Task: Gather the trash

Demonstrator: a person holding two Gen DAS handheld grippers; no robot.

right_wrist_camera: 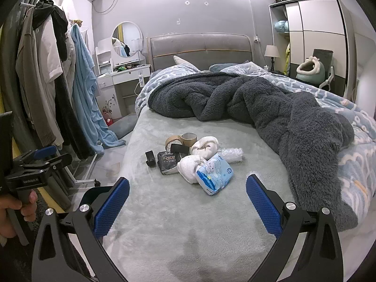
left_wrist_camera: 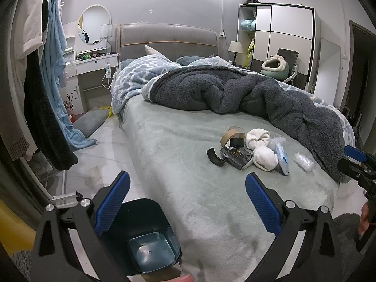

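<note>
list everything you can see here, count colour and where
bin: 1, dark blue, on the floor at the bed's near left corner
bed: 1, grey-green cover
blanket: 1, dark grey, bunched across the bed
tissue pack: 1, blue and white, nearest of the pile
white cloth bundles: 2, mid pile
black packet: 1, left of the bundles
tape roll cores: 2, brown, back of the pile
bubble wrap: 1, clear, right of the pile
vanity mirror: 1, round, left of the headboard
left gripper: open
right gripper: open
</note>
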